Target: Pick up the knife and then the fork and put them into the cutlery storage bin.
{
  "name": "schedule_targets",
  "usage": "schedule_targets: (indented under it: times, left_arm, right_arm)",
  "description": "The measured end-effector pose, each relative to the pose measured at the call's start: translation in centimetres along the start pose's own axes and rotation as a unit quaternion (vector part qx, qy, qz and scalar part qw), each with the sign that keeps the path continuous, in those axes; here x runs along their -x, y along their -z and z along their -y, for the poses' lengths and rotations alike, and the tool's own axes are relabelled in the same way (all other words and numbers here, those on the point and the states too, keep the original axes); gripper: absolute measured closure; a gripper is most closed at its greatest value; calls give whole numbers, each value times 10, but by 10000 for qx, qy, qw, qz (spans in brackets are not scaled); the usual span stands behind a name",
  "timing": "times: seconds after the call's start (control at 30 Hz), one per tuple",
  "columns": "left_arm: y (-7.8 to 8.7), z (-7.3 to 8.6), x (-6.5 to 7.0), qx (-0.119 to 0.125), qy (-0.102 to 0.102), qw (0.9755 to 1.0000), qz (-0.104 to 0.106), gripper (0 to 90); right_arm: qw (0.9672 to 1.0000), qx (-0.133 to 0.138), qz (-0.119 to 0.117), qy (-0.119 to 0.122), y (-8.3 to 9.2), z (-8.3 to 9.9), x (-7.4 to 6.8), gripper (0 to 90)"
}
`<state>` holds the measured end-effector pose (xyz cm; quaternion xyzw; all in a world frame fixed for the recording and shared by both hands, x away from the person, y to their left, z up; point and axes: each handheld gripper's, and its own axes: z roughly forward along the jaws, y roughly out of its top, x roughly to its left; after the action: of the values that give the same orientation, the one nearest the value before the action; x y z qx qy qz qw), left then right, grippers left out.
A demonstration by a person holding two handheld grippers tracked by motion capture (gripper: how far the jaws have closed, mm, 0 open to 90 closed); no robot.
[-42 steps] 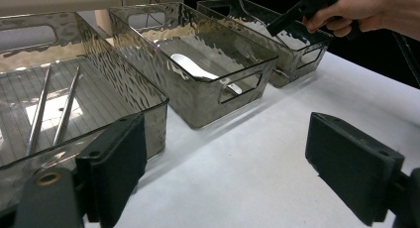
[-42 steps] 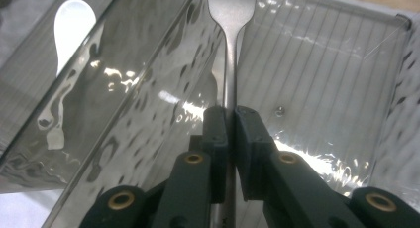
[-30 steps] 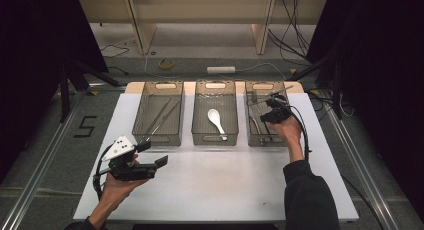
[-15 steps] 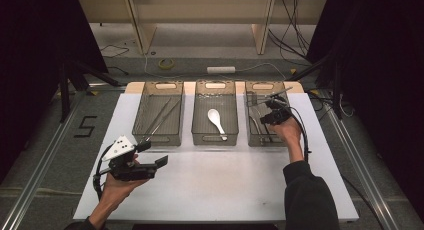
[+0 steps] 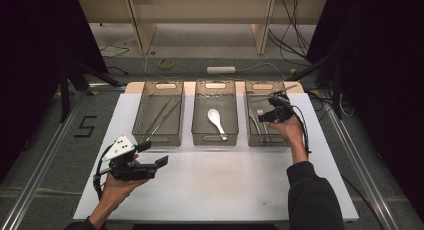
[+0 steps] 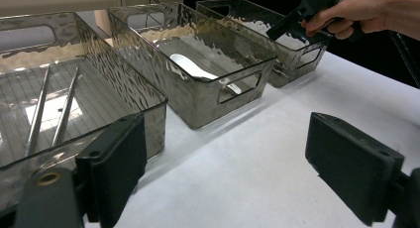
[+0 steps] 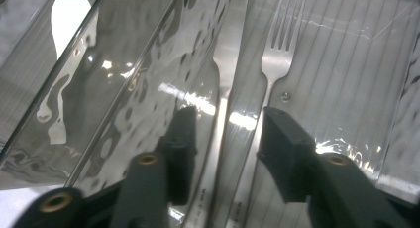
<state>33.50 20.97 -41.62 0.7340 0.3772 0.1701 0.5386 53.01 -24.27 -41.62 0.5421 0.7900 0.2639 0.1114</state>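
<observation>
Here the right tongs [image 7: 225, 134] have just been opening over a fork [image 7: 270, 64] lying in the right bin [image 5: 289, 140] — apparently released, sorted by type. Left tongs [image 6: 223, 168] wait wide and empty above the surface [image 5: 220, 190].

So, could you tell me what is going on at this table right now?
A person is sorting cutlery into three clear bins. The right tongs hang inside the right bin; their jaws have just been opening, and a fork lies loose on the bin floor between them. The left tongs wait open over the white table. The middle bin holds a white spoon, the left bin two metal rods.
</observation>
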Motion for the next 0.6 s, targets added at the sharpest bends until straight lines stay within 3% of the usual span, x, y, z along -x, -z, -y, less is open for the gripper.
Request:
schedule_targets:
  times: [0.3,0.6]
  left_arm:
    - [0,0,0,1,4,10000,-1,160]
    - [0,0,0,1,2,10000,0,160]
  right_arm:
    - [9997,220,-73,90,13,1,-8,368]
    - [9977,584,-253,238,31,8,-21,329]
